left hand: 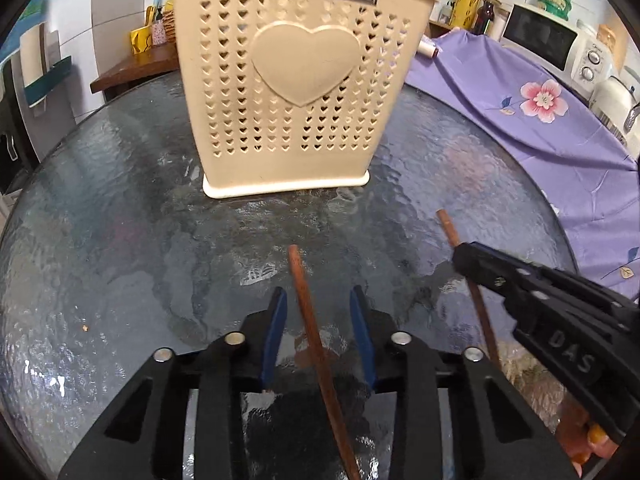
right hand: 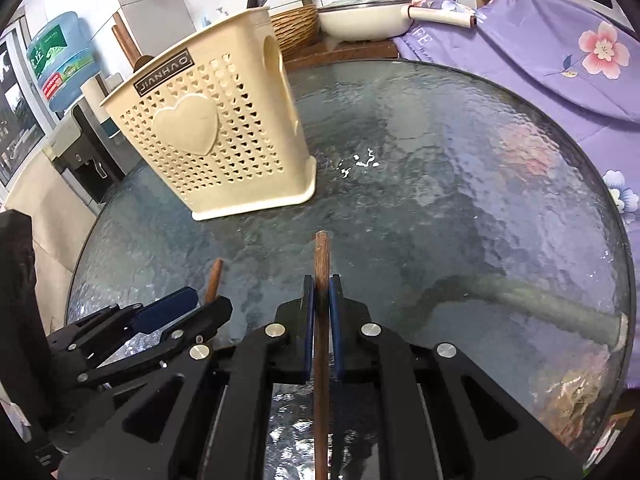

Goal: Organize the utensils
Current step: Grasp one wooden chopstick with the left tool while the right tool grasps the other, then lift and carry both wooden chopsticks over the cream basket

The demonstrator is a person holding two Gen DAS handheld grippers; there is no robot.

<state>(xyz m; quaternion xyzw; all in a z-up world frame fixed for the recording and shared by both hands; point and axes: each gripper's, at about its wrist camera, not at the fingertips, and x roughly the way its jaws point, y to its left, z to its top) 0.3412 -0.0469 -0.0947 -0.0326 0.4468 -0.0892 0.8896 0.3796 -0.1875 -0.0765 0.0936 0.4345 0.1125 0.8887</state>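
Left jaws: the left gripper [left hand: 319, 304] stands apart around one brown chopstick [left hand: 310, 328], blue pads clear of it on both sides.
Right jaws: the right gripper [right hand: 321, 292] is clamped on the second chopstick [right hand: 321, 264], whose tip sticks out past the pads.
Holder: the cream utensil holder [left hand: 292, 88] with heart cut-outs stands upright on the far part of the surface; brown handles rise from its top.
Surface: round textured glass surface [right hand: 460, 200].
Right side: a purple flowered cloth [left hand: 520, 92] is draped beside it.
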